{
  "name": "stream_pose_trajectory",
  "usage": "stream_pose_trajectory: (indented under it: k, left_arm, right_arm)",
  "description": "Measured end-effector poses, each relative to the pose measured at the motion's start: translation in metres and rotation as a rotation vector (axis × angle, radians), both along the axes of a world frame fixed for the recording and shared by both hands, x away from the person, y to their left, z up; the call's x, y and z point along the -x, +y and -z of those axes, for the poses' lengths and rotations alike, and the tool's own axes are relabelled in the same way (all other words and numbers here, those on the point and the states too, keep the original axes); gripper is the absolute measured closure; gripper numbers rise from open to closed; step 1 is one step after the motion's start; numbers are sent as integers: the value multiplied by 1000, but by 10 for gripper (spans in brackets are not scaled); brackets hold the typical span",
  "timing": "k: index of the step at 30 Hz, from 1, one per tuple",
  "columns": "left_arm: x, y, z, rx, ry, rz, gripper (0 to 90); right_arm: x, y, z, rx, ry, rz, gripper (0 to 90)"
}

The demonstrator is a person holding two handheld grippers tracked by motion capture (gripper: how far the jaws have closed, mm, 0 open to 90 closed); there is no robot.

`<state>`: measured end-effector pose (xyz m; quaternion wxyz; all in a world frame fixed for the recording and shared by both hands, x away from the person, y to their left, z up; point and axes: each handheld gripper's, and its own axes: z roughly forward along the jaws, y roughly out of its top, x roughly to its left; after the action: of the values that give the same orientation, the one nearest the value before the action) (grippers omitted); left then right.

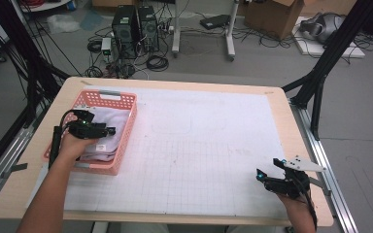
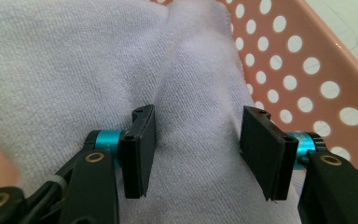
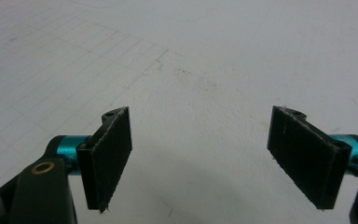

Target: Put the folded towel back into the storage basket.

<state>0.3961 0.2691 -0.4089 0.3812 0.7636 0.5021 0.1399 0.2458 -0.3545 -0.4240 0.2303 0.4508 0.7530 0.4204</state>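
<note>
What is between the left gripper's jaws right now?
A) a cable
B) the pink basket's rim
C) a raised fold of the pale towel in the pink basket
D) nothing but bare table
C: in the left gripper view the left gripper straddles a raised ridge of the towel inside the pink basket.

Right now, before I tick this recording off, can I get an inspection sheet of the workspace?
Surface: wooden table under a white gridded mat, faintly smudged.
Job's things: pale towel bunched in a pink perforated basket at the table's left.
Clutter: nothing seen on the mat.
Grippers: left gripper in the basket, jaws astride a towel ridge, pads not pressing; right gripper open over bare mat.
Cables: one trails from each gripper; more tangle on the floor.
Surroundings: computer towers, cardboard box.
</note>
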Motion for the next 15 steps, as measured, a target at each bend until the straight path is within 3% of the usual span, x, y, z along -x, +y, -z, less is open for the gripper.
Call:
stream_pose_trajectory:
  k: [7, 9, 12, 15]
  left_arm:
    - [0, 11, -2, -58, 23, -118, 341]
    - [1, 14, -5, -63, 8, -142, 329]
    - [8, 22, -14, 1, -57, -168, 326]
    - [22, 33, -30, 143, -190, -193, 314]
  right_arm:
    - [1, -2, 0, -2, 4, 3, 206]
    - [2, -2, 0, -3, -3, 4, 206]
    - [2, -4, -1, -8, -3, 10, 206]
    - [3, -4, -1, -9, -7, 11, 206]
